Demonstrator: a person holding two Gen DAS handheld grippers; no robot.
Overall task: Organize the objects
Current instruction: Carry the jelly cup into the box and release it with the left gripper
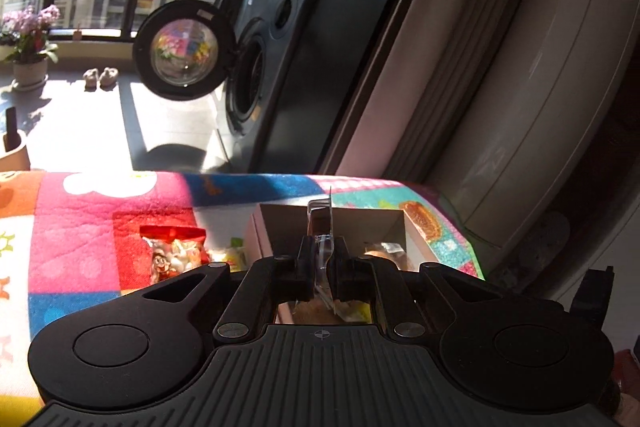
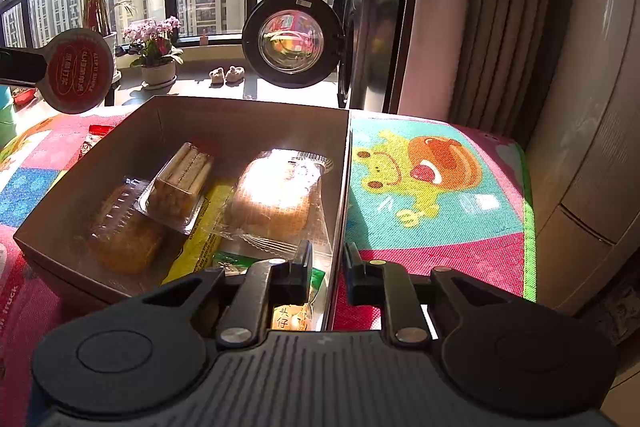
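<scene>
While the box (image 1: 328, 227) is sitting far along the bright mat (image 1: 100, 227), the left gripper (image 1: 323, 259) is clenching a clear plastic pack (image 1: 322, 227) edge-on between its fingers, which are closed tight against the thin plastic. It is holding the pack upright above the near side of the box, probably so it can go in among the food already there. A red snack bag (image 1: 176, 255) is lying on the mat left of the box, apart from it and not yet packed. Behind, a washer door (image 1: 182, 53) is hanging open.

Turning to the right wrist view, the right gripper (image 2: 328, 263) is straddling the right wall of the box (image 2: 340, 187): one finger is sitting inside, the other outside over the mat (image 2: 432, 187). The jaws are only a little apart, and I cannot tell whether they are pressing the cardboard; likely they are steadying the box for the drop. Inside are lying a bun (image 2: 276, 199), a sandwich pack (image 2: 180, 183), a loaf (image 2: 124, 235) and a yellow packet (image 2: 204, 239). At far left, the round labelled pack (image 2: 78, 71) is hanging from the other gripper's dark fingers, above the left corner of the box.
</scene>
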